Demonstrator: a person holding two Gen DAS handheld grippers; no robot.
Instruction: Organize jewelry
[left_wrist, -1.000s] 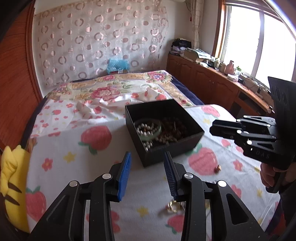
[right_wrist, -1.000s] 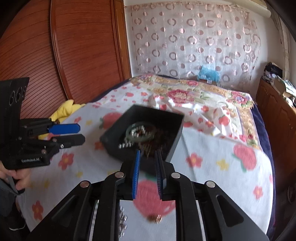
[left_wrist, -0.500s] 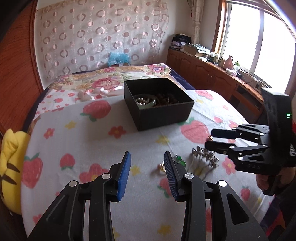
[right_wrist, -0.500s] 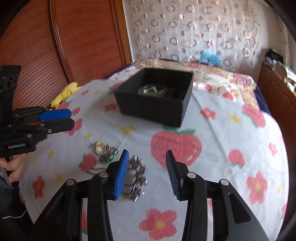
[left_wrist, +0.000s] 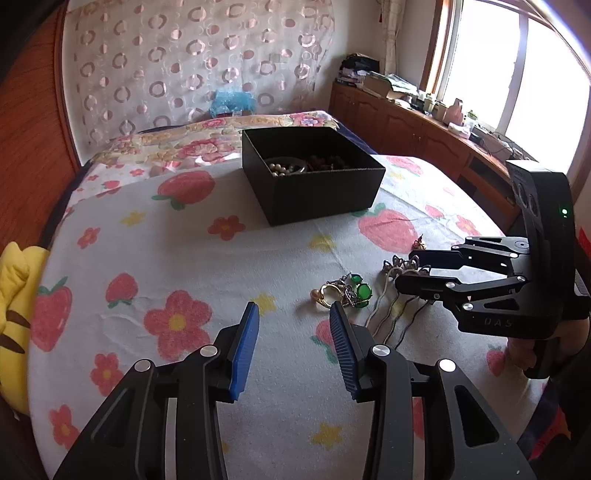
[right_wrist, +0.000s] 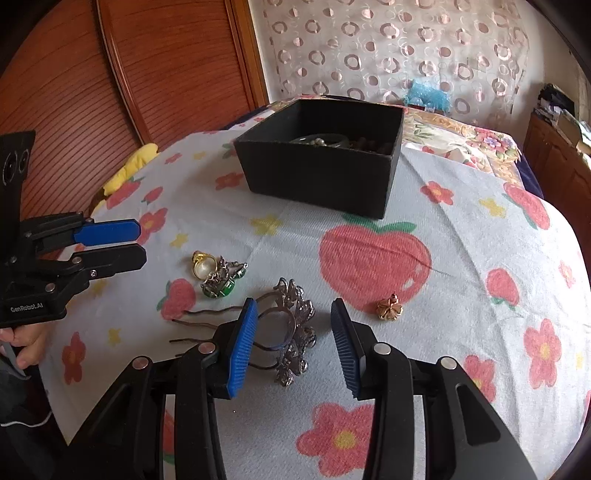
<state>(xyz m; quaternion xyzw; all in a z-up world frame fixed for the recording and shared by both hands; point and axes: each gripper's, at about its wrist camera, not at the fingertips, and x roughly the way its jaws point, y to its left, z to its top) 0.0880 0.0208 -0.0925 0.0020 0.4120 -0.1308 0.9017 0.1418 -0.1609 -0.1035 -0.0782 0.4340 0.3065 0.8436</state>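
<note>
A black box (left_wrist: 314, 184) (right_wrist: 321, 173) holding beads and bracelets stands on the flowered cloth. Loose on the cloth lie a gold pearl ring (right_wrist: 202, 263) (left_wrist: 323, 295), green-stone earrings (right_wrist: 221, 284) (left_wrist: 360, 290), a dark metal hair comb (right_wrist: 291, 325) (left_wrist: 400, 267) and a small gold flower earring (right_wrist: 389, 309) (left_wrist: 418, 243). My right gripper (right_wrist: 291, 334) is open just above the hair comb, its jaws on either side of it. My left gripper (left_wrist: 293, 330) is open and empty, just short of the ring and green earrings.
A yellow plush toy (left_wrist: 14, 295) lies at the cloth's left edge. A wooden wardrobe (right_wrist: 129, 74) stands to the left, a bed with floral sheets (left_wrist: 207, 144) behind the box, and a wooden cabinet (left_wrist: 424, 136) under the window.
Both grippers have drawn back from the box and come lower toward the loose jewelry. The right gripper opened from nearly shut and now straddles the hair comb.
</note>
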